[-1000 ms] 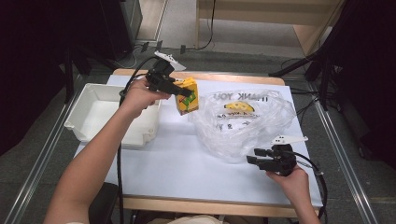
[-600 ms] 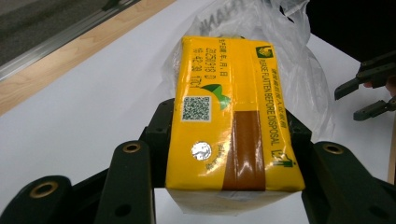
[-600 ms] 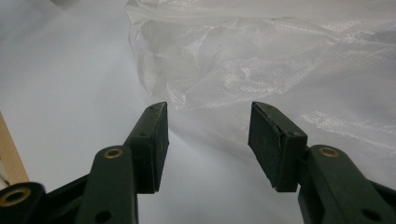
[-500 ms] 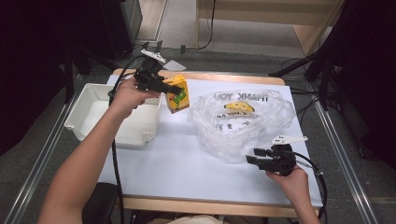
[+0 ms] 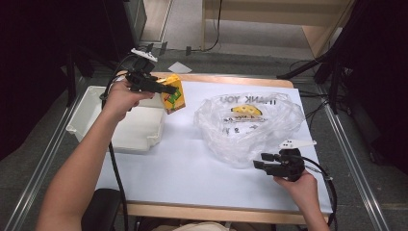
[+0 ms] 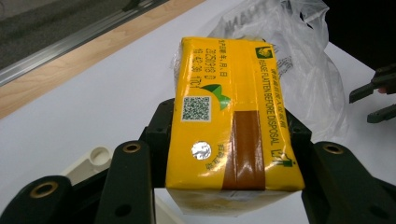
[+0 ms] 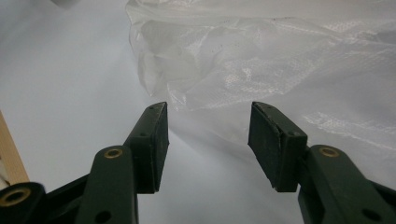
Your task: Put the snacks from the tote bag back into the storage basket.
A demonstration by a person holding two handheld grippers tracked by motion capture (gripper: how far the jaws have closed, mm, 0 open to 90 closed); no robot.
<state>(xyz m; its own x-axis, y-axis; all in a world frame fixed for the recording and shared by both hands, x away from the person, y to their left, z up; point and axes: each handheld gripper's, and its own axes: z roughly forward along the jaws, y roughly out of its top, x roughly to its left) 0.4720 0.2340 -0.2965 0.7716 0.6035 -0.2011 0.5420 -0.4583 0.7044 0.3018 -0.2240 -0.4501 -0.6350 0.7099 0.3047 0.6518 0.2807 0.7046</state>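
Gripping a yellow drink carton (image 5: 172, 99) between both pads, the left tongs (image 5: 166, 89) hold it in the air above the tabletop (image 5: 192, 168), just beside the far right corner of the white plastic tray (image 5: 120, 127). In the left gripper view the carton (image 6: 229, 116) sits crosswise in the jaws, its printed side up. The right tongs (image 5: 262, 165) rest low at the near edge of a clear plastic bag (image 5: 248, 122), jaws parted with nothing between them; the bag's film (image 7: 280, 60) seems just ahead of the tips, though contact is hard to judge.
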